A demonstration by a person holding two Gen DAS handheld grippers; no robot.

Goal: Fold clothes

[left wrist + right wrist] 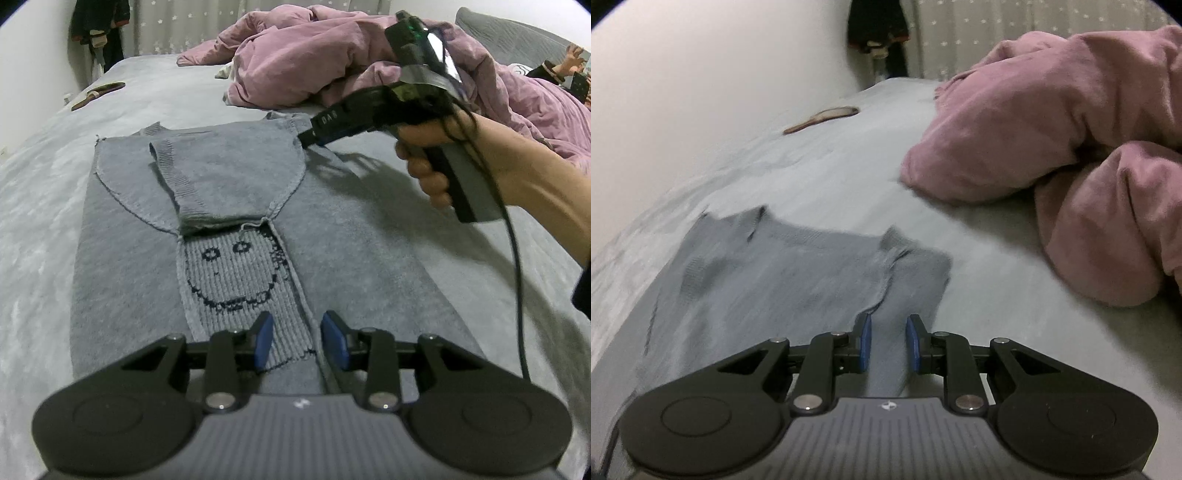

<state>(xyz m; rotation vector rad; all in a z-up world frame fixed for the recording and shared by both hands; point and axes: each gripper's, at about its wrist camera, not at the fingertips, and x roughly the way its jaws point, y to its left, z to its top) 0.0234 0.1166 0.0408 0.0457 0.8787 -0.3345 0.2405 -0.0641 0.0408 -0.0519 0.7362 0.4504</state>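
**Sweater Partly Folded on Bed**

The grey sweater (236,206) is lying flat mid-bed (44,206), sleeves folded inward, long axis running away from the left gripper (297,341). Both the left gripper and the right gripper (888,343) are hovering narrowly parted, gripping nothing; the left is nearer the hem.

White letters "DAS" on black side of right hand-held gripper (308,142), toward 1 o'clock in left wrist view. Small white logo mark on grey housings, unreadable. No other text.
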